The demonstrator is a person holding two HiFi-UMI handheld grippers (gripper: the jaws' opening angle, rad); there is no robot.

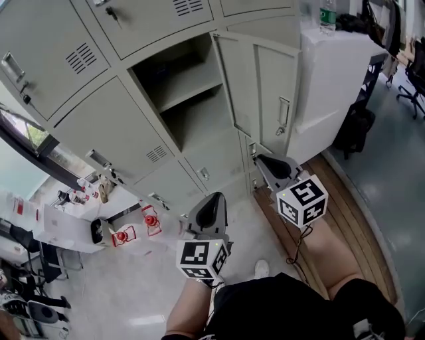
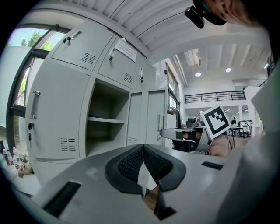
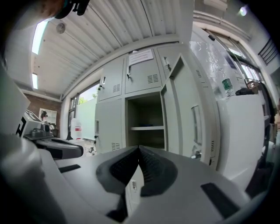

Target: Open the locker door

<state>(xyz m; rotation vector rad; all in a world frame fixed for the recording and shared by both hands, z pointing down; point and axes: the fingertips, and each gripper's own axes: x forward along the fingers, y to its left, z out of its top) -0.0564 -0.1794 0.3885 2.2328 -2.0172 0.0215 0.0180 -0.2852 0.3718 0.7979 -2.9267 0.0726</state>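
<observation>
The grey locker bank fills the head view. One tall compartment (image 1: 186,93) stands open, with a shelf inside and nothing visible on it. Its door (image 1: 255,86) is swung out to the right, handle (image 1: 283,116) on its face. My right gripper (image 1: 264,161) is shut and empty, held below the door's lower edge. My left gripper (image 1: 211,201) is shut and empty too, lower and to the left, in front of the bottom lockers. The left gripper view shows the open compartment (image 2: 107,118), the door (image 2: 146,116) and the right gripper (image 2: 175,132). In the right gripper view the door (image 3: 188,113) stands to the right of the compartment (image 3: 146,120).
A white cabinet (image 1: 332,86) with a bottle (image 1: 327,16) on top stands right of the lockers, a black bag (image 1: 355,129) beside it. Small red items and bottles (image 1: 123,236) lie on the floor at left. An office chair (image 1: 415,80) is at far right.
</observation>
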